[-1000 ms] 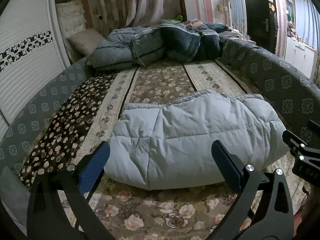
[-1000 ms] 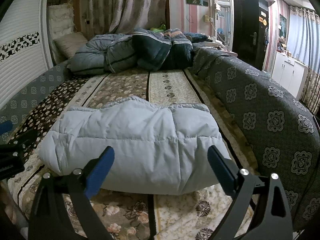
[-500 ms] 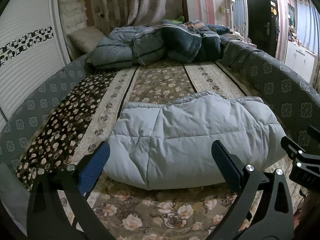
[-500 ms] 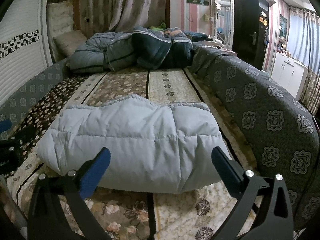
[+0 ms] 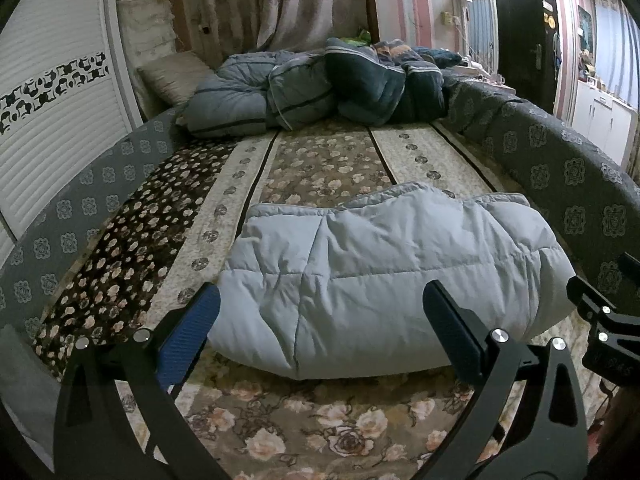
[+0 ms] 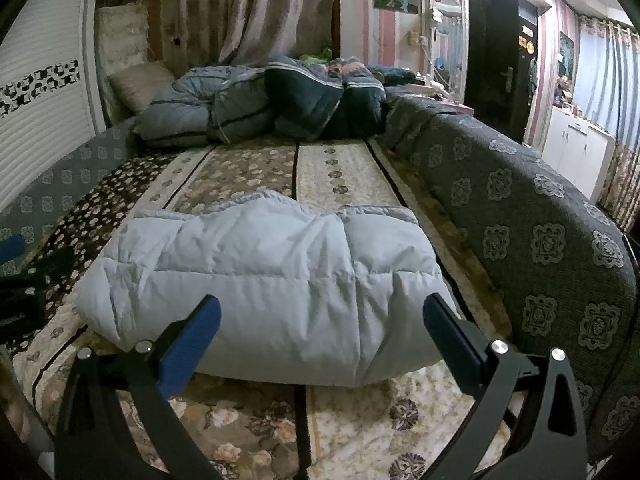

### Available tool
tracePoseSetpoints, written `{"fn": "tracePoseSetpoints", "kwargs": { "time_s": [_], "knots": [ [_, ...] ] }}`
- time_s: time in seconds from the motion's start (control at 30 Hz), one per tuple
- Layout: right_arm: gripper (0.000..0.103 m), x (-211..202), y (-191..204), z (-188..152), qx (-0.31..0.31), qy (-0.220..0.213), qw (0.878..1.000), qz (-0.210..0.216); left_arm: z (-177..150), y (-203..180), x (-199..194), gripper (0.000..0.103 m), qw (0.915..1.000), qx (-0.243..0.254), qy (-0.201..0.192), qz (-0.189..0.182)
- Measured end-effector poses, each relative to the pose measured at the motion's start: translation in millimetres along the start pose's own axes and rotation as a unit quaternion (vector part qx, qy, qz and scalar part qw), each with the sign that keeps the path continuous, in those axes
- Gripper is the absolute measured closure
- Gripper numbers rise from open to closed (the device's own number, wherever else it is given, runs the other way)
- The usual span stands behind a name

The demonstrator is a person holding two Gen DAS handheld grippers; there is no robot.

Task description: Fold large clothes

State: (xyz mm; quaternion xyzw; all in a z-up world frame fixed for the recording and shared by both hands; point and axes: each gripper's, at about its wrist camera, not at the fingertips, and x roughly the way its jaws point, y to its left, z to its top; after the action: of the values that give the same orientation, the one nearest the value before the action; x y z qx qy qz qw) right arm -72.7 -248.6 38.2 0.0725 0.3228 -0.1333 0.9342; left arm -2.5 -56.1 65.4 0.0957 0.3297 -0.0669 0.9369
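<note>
A bedroom is shown in the left wrist view; a wide bed (image 5: pixel 320 152) covered in a floral patterned spread fills the frame, with crumpled dark quilts (image 5: pixel 320 88) heaped at twelve o'clock before a curtain (image 5: pixel 280 0); a pale grey-blue down jacket (image 5: pixel 380 280), already doubled into a thick oblong bundle, is seen lying on the spread just past the fingertips, centre to three o'clock; the left gripper (image 5: pixel 320 328) is held spread wide, with nothing between its jaws and clear of the cloth; part of the other tool is glimpsed at four o'clock.

In the right wrist view the same jacket (image 6: pixel 272 280) is found at centre, its quilted seams and rumpled far edge toward twelve o'clock, a dark medallion-patterned side panel (image 6: pixel 540 240) at three o'clock; the right gripper (image 6: pixel 320 332) is likewise spread apart and empty, just short of the near fold.

The bundle is judged light, soft and springy, with a somewhat slick shell; it would likely puff open if released loosely; a hold is best taken at the near corners or along a stitched seam, where the padding is thinner.
</note>
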Motion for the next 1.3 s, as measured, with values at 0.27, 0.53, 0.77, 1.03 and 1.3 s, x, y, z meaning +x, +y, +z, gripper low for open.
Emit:
{"fn": "tracePoseSetpoints", "kwargs": {
  "time_s": [0.27, 0.53, 0.77, 1.03, 1.3],
  "knots": [
    [0.002, 0, 2, -1, -0.007, 0.003, 1.000, 0.005, -1, -2, 4, 0.003, 1.0000, 0.003, 0.006, -0.002],
    [0.002, 7, 4, -3, -0.007, 0.007, 1.000, 0.012, -2, 0, 7, 0.003, 1.0000, -0.002, 0.008, -0.002],
    [0.002, 8, 2, -2, 0.000, 0.005, 1.000, 0.014, -4, -2, 11, 0.003, 0.9998, -0.001, 0.021, -0.006],
    [0.002, 10, 8, -3, -0.003, 0.008, 1.000, 0.015, -6, -3, 14, 0.003, 0.9995, -0.002, 0.029, -0.013],
    [0.002, 11, 8, -3, -0.005, 0.008, 1.000, 0.014, -9, -7, 10, 0.003, 0.9999, 0.008, 0.013, 0.001]
  ]
}}
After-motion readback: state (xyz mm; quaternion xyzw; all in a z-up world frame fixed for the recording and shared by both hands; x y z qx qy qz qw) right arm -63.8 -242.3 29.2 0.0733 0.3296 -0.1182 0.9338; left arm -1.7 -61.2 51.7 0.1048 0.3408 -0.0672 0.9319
